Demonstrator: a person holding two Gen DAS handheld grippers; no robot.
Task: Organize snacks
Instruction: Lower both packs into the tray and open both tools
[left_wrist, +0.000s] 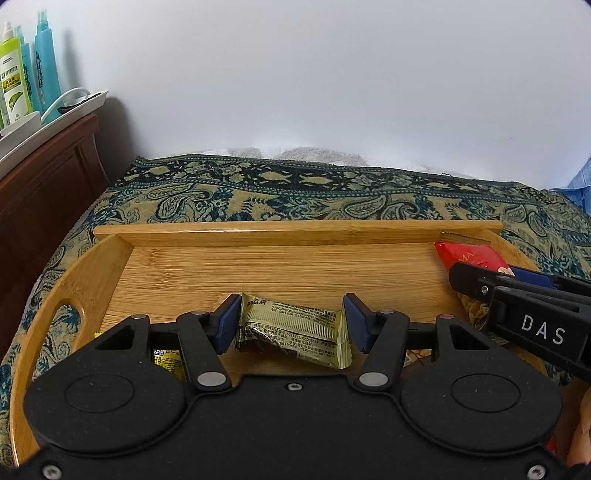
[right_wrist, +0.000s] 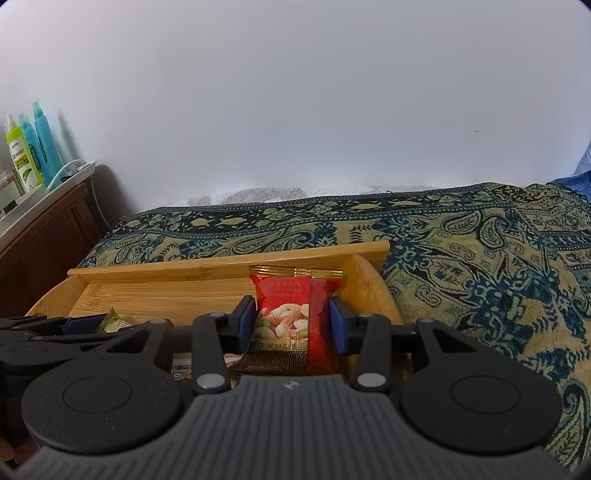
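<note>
Snacks are being gathered into a bamboo tray (left_wrist: 177, 266) that lies on a paisley cloth (left_wrist: 295, 192), and both grippers are busy at this moment. In the left wrist view, the left gripper (left_wrist: 291, 325) has its blue pads at the two ends of an olive-gold snack packet (left_wrist: 291, 332) in the lower centre of the frame; the pads seem to touch the wrapper, so it looks grasped, over the tray floor. In the right wrist view, the right gripper (right_wrist: 291, 325) is clenched on a red nut packet (right_wrist: 291, 317), which stands upright in the centre of the frame, near the right end wall of the tray. A yellow wrapper (left_wrist: 166, 360) shows partly behind the left gripper, in the lower left.

The step in hand seems to be placing the packets inside the tray. The next move probably calls for lowering each packet until it rests on the wood, then opening the jaws slowly so the light wrappers do not stick to the pads. The two grippers are near each other, so they should withdraw one after the other, with care.
</note>
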